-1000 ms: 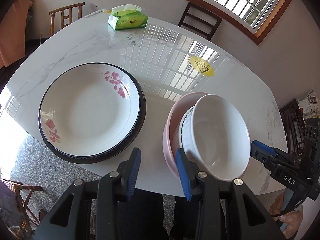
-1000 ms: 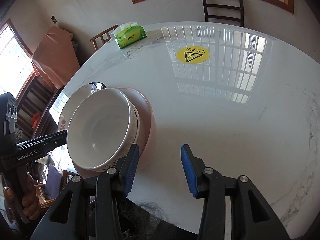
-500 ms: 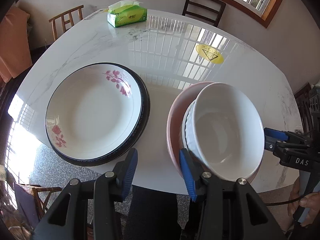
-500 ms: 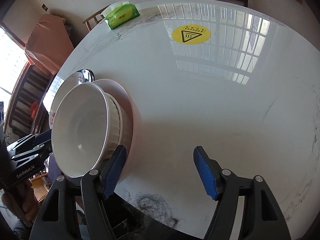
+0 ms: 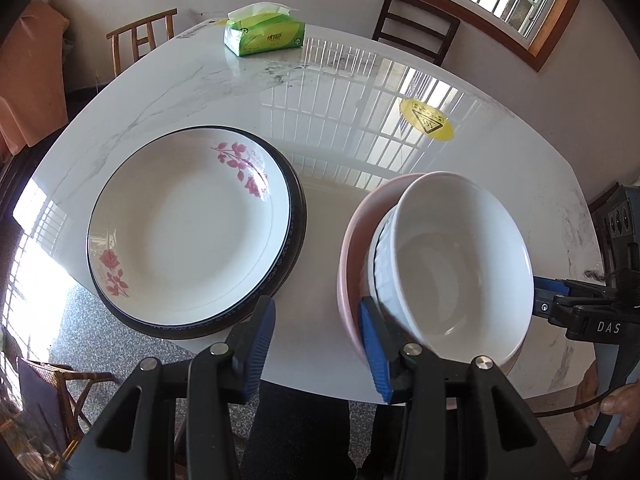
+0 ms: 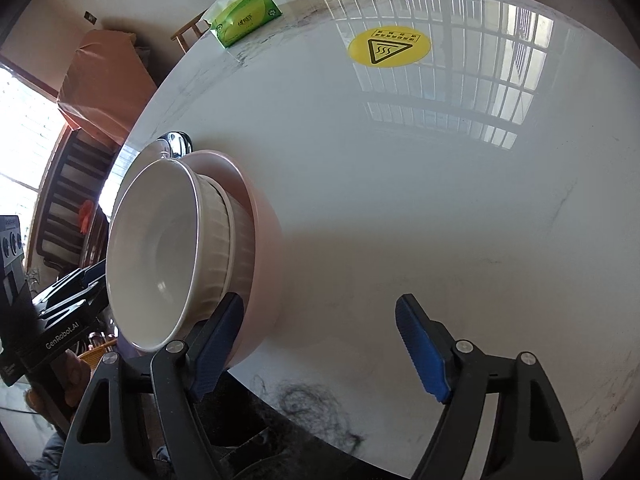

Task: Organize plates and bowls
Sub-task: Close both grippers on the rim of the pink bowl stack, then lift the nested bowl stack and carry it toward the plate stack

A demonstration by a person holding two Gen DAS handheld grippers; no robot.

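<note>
Spreading wider than a second ago, right tongs [image 6: 320,348] gape beside stacked white bowl [image 6: 160,256] in pink bowl [image 6: 264,248] on bench [image 6: 400,184]; left tongs [image 5: 318,346] spread, unchanged, between floral plate [image 5: 188,232] and bowls.

A home dining room: marble table [image 5: 280,92], wooden chairs [image 5: 416,26], tissue pack [image 5: 264,34].

Both the left gripper [image 5: 316,344] and the right gripper [image 6: 320,344] have black plastic arms, silver screws and ribbed blue pads, with "GenRobot.AI" and "DAS" lettered in white.
</note>
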